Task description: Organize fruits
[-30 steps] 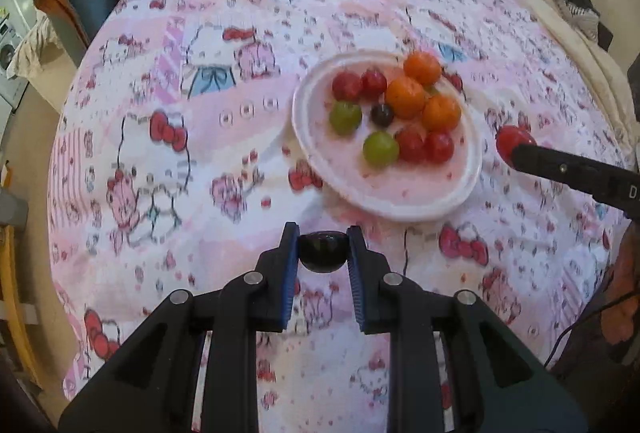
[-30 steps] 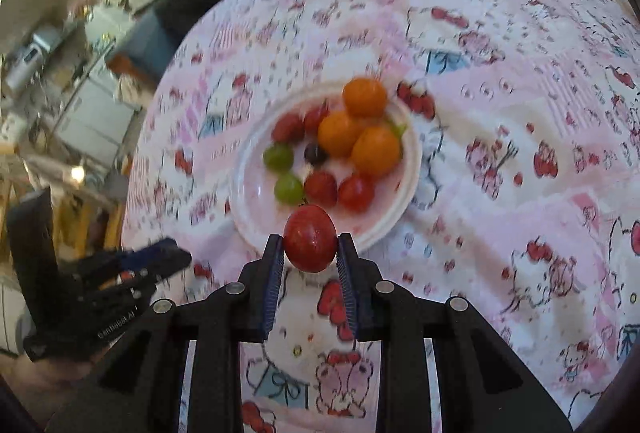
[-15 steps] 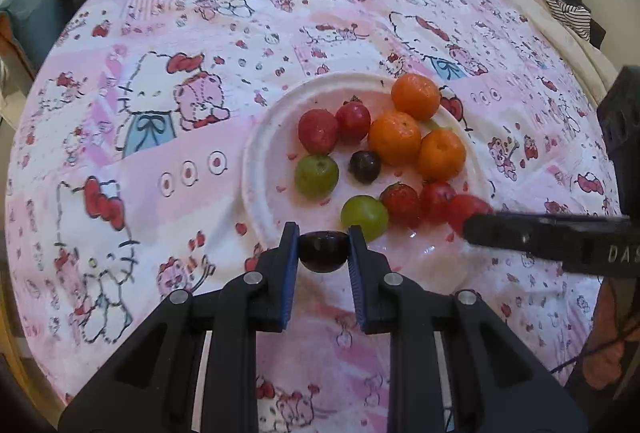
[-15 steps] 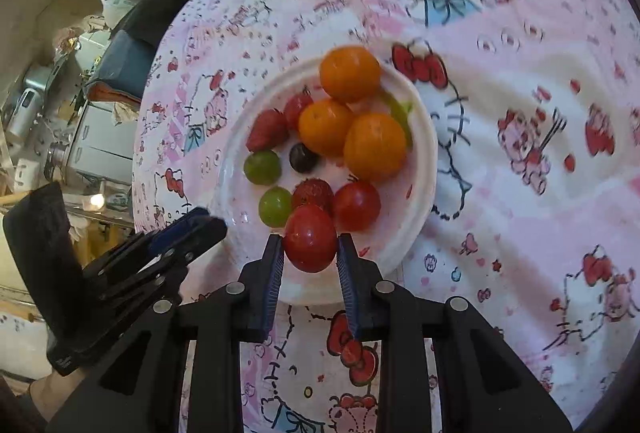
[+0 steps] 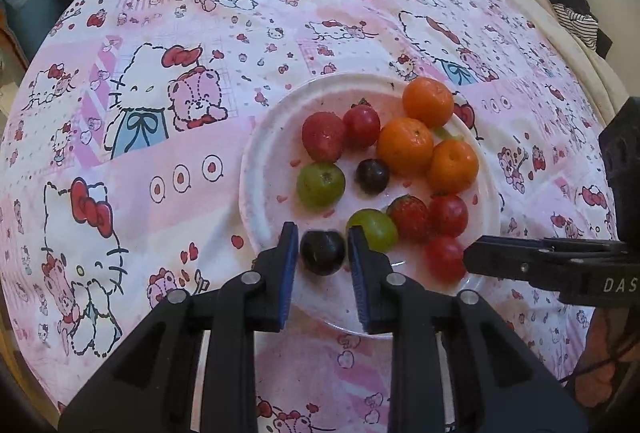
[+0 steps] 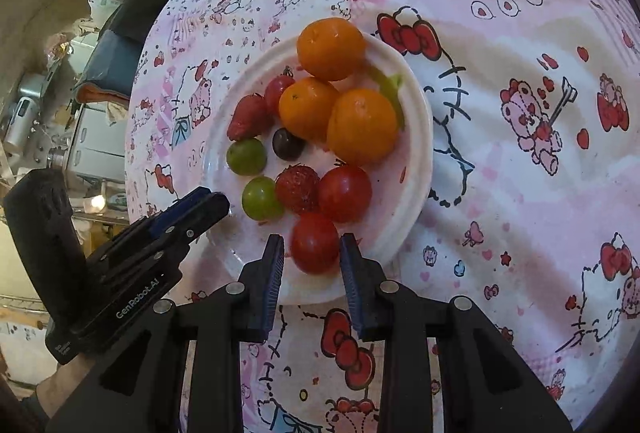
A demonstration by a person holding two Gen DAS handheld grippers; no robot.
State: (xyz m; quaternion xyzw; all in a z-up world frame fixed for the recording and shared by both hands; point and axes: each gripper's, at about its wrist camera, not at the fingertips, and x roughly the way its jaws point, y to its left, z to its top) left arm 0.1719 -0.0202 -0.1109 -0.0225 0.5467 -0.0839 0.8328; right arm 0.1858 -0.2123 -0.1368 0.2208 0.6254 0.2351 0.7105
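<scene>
dark grape: (image 5: 322, 252) sitting on the near edge of the plate, right between the left gripper's blue pads, small gaps showing on both sides
red tomato: (image 6: 315, 243) also on the near rim, between the right gripper's pads, looks like daylight on each side too
plate: (image 5: 264, 137) white, on the cartoon-cat bedsheet (image 5: 160, 33)
rest of the fruit: three oranges (image 5: 405, 145) bunched at the far side, green grapes (image 5: 320, 184), strawberries (image 5: 409, 217), another dark grape mid-plate
left gripper: (image 5: 322, 257) jaws opening, grape loose between them
right gripper: (image 6: 312, 265) jaws opening, barely apart, tomato between them and not pinched
</scene>
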